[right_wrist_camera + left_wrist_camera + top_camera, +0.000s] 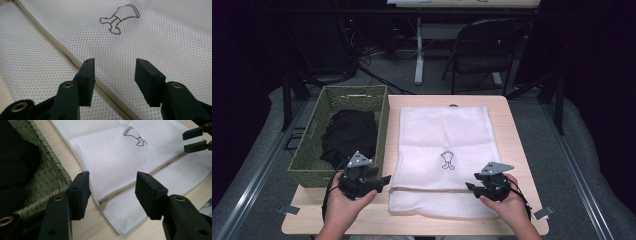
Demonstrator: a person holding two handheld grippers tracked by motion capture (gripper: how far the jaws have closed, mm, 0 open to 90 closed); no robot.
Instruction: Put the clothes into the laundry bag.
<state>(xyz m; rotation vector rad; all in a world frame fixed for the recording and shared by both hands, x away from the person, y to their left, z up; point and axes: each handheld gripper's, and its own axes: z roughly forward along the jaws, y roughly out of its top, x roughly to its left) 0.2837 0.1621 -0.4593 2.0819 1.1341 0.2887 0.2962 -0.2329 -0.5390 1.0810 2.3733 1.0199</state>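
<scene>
Jaws: both grippers, left point(384, 179) and right point(468, 186), spread, pinching nothing.
Bag point(444, 135): flat mid-frame, zip point(140, 183) apparently shut.
Clothes point(349, 132): in basket point(312, 172), left; loading not begun.

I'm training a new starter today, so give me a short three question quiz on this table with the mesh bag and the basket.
1. True or false: the left gripper is shut on the zipper pull.
2. What lies in the green woven basket? A) black clothing B) white towels C) nothing
3. Which gripper is nearer the basket?

Key:
1. False. Its jaws stand open either side of the pull, not gripping it.
2. A. Black clothing lies inside.
3. The left gripper. The right gripper is at the other end of the zipper seam on the white mesh bag.
</scene>
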